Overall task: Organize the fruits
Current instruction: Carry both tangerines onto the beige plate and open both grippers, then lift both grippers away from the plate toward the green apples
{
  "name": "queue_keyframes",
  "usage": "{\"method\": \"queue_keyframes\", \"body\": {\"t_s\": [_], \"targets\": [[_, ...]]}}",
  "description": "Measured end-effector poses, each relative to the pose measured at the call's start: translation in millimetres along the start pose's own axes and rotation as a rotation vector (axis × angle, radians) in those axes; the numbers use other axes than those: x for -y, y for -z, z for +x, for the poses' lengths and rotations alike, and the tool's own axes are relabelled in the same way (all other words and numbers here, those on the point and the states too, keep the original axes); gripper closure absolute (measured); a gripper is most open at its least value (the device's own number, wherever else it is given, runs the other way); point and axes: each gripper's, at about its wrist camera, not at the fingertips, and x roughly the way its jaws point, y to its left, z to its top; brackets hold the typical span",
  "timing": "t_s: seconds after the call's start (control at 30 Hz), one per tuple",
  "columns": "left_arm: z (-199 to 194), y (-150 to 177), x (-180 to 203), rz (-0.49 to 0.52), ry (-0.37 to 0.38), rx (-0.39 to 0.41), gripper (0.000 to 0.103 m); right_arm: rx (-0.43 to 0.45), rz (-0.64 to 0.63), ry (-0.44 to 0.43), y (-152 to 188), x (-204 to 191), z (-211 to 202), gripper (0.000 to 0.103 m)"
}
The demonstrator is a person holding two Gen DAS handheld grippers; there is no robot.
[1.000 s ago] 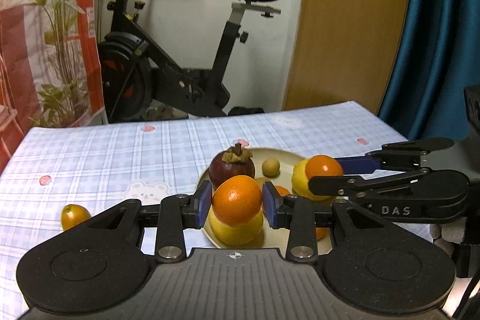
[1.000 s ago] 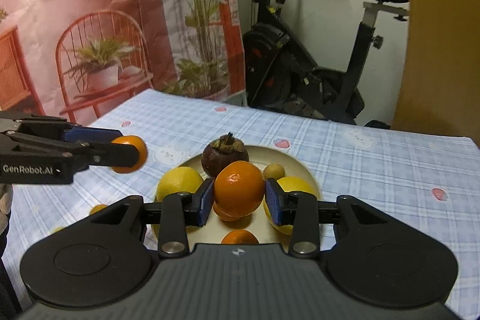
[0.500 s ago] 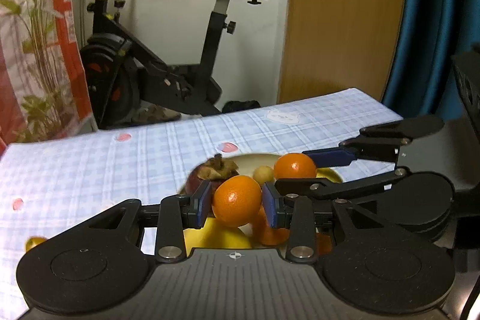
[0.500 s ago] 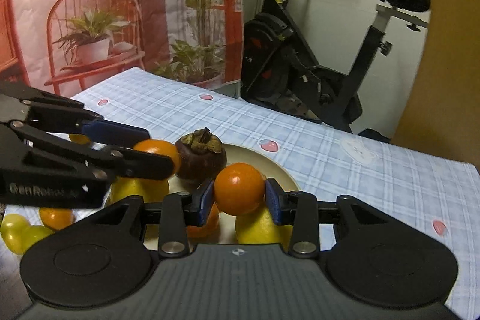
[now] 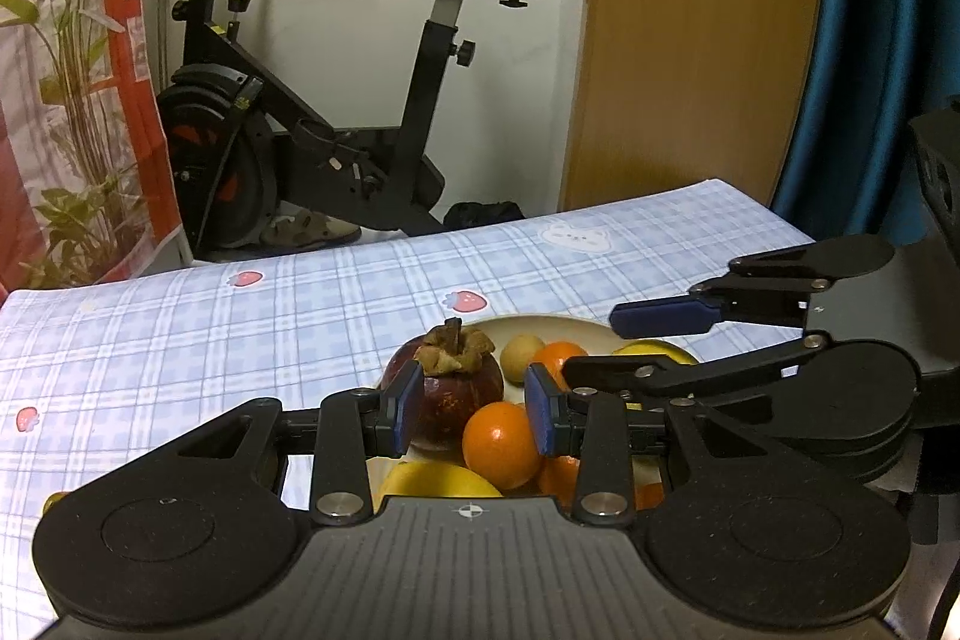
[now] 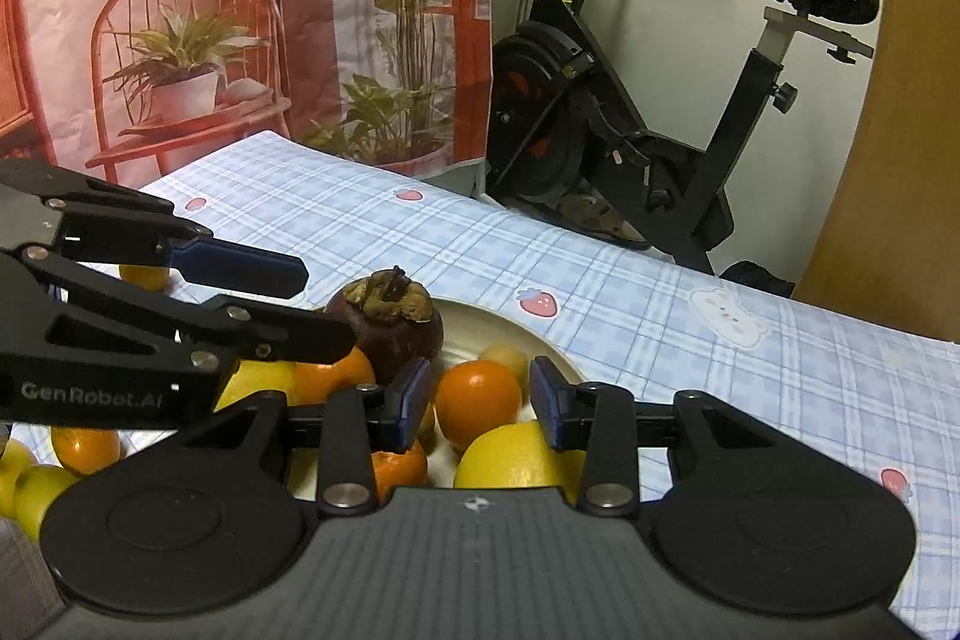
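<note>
Left wrist view: the left gripper (image 5: 474,406) is hanging over a cream plate (image 5: 540,322) that is sitting on the checked table (image 5: 180,340). Its jaws are standing apart, and a small orange (image 5: 501,445) is lying low between them, close against the right-hand blue pad and clear of the left-hand one, so nothing is being pinched. That orange is resting on the heap of fruit in the plate, just above a lemon (image 5: 438,481) and in front of a dark mangosteen (image 5: 456,382). A small tan round fruit (image 5: 522,358) is sitting behind, further into the plate. The right gripper (image 5: 591,346) is reaching in from the right edge, its fingers lying over the plate's far side.

Right wrist view: the right gripper (image 6: 480,400) is pointing down at the same plate (image 6: 510,325). Another orange (image 6: 478,403), slightly blurred, is sitting between its blue pads with only slivers of space on either side, and I cannot tell whether the jaws are pinching it or not. A lemon (image 6: 516,460) is lying just beneath it and the mangosteen (image 6: 390,328) is standing behind to the left. The left gripper (image 6: 330,307) is crossing in from the left, over the plate. More oranges and yellow fruit (image 6: 84,448) are lying on the table left of the plate.

An exercise bike (image 5: 360,130) is standing beyond the table.
</note>
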Motion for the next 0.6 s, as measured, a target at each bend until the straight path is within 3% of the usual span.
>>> {"method": "queue_keyframes", "body": {"t_s": [0.17,0.27,0.47,0.6], "targets": [[-6,1,0,-0.017,-0.009,0.003,0.059,0.003,0.023,0.018,2,3,-7,0.063],[-10,-1,-3,-0.036,-0.012,-0.002,0.051,0.004,0.044,0.025,4,4,-14,0.063],[-29,0,-4,-0.066,-0.019,-0.003,0.048,0.018,0.11,0.032,8,3,-34,0.061],[-46,3,-9,-0.091,-0.021,0.0,0.037,0.034,0.176,0.033,13,-1,-48,0.059]]}}
